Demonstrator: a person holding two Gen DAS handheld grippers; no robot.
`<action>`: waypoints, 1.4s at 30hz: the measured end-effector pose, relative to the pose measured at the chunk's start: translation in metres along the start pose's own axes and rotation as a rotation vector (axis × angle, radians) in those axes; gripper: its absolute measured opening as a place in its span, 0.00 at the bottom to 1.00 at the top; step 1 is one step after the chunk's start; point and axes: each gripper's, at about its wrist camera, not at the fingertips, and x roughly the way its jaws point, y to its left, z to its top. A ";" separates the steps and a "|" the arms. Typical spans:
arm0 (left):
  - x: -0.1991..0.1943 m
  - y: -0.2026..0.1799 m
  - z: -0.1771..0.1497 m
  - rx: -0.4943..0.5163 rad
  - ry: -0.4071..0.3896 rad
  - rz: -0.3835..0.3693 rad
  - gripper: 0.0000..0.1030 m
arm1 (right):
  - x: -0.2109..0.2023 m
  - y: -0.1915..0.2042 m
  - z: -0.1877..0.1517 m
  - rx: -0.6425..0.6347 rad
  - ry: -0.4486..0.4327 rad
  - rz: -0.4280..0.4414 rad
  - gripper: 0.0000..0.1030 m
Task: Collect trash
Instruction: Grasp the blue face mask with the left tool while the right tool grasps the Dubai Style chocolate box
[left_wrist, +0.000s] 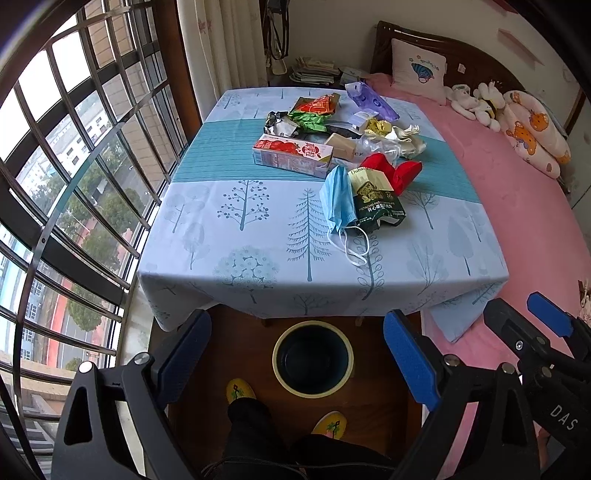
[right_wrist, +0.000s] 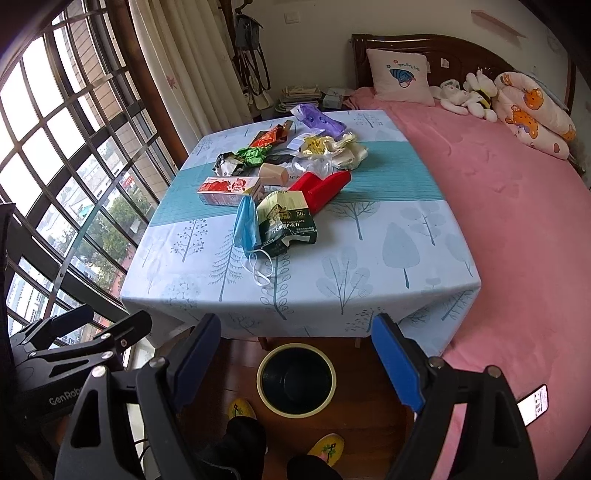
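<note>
A pile of trash lies on the table (left_wrist: 229, 258) (right_wrist: 369, 280): a blue face mask (left_wrist: 338, 201) (right_wrist: 245, 225), a green chocolate wrapper (left_wrist: 376, 201) (right_wrist: 288, 221), a red carton (left_wrist: 397, 171) (right_wrist: 323, 188), a red-and-white drink box (left_wrist: 291, 155) (right_wrist: 229, 189), a purple pack (left_wrist: 371, 100) (right_wrist: 321, 120) and crumpled wrappers. A round bin (left_wrist: 312, 360) (right_wrist: 295, 380) stands on the floor under the table's near edge. My left gripper (left_wrist: 297, 363) and right gripper (right_wrist: 295, 367) are both open and empty, held above the bin, short of the table.
A bed with a pink sheet (left_wrist: 535, 221) (right_wrist: 517, 221) runs along the table's right side. A barred window (left_wrist: 74, 184) (right_wrist: 74, 166) is on the left. The person's feet in yellow slippers (left_wrist: 240, 391) (right_wrist: 327, 448) stand by the bin. A phone (right_wrist: 532, 404) lies on the bed.
</note>
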 end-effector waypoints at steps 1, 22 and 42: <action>0.000 0.000 0.003 -0.001 0.004 -0.001 0.91 | 0.000 -0.001 0.002 0.007 -0.004 0.012 0.82; 0.164 -0.025 0.139 0.028 0.232 -0.084 0.91 | 0.079 -0.033 0.070 0.185 0.027 -0.001 0.82; 0.260 -0.010 0.163 0.178 0.376 -0.286 0.06 | 0.228 -0.039 0.113 0.204 0.241 0.143 0.82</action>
